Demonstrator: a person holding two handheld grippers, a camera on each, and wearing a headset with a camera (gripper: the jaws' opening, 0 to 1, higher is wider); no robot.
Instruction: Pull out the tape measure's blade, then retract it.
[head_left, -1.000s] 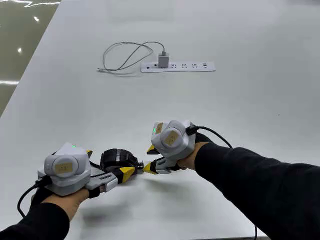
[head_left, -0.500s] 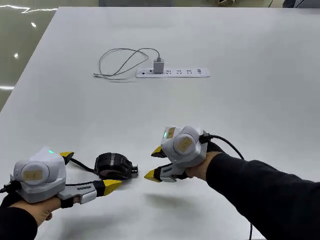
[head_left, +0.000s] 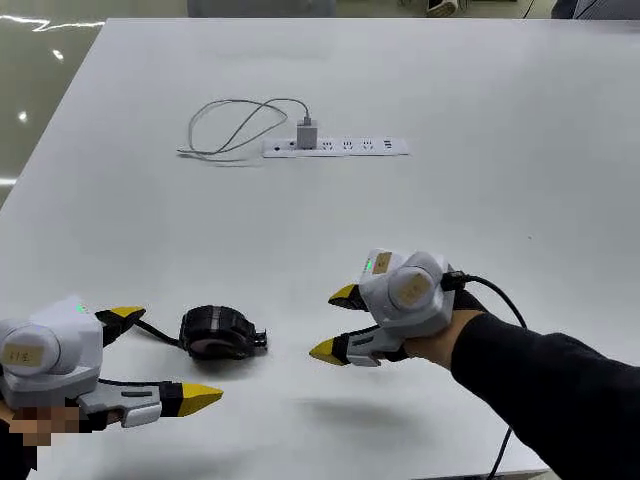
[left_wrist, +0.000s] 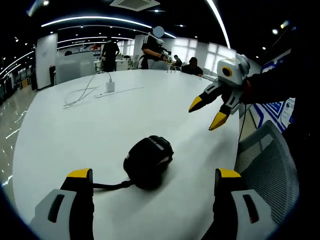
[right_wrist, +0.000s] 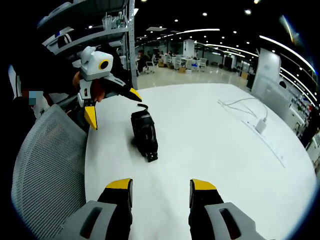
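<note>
The black tape measure (head_left: 216, 333) lies on the white table (head_left: 420, 90), its blade fully wound in and a black strap trailing to its left. My left gripper (head_left: 168, 356) is open at the bottom left, its yellow-tipped jaws spread on either side of the tape measure (left_wrist: 148, 161) and a little short of it. My right gripper (head_left: 334, 323) is open to the right of the tape measure (right_wrist: 144, 134), pointing at it from a short distance. Neither holds anything. The right gripper (left_wrist: 206, 111) appears across the table in the left gripper view, and the left gripper (right_wrist: 111, 107) in the right gripper view.
A white power strip (head_left: 335, 147) with a plugged-in charger (head_left: 306, 133) and a looped white cable (head_left: 232, 125) lies at the far middle of the table. A grey mesh chair (right_wrist: 47, 165) stands at the table's near edge. People stand in the far background.
The left gripper has let go of the tape measure and drawn back to the left with its jaws spread. The right gripper has drawn back to the right. The tape measure now lies free.
</note>
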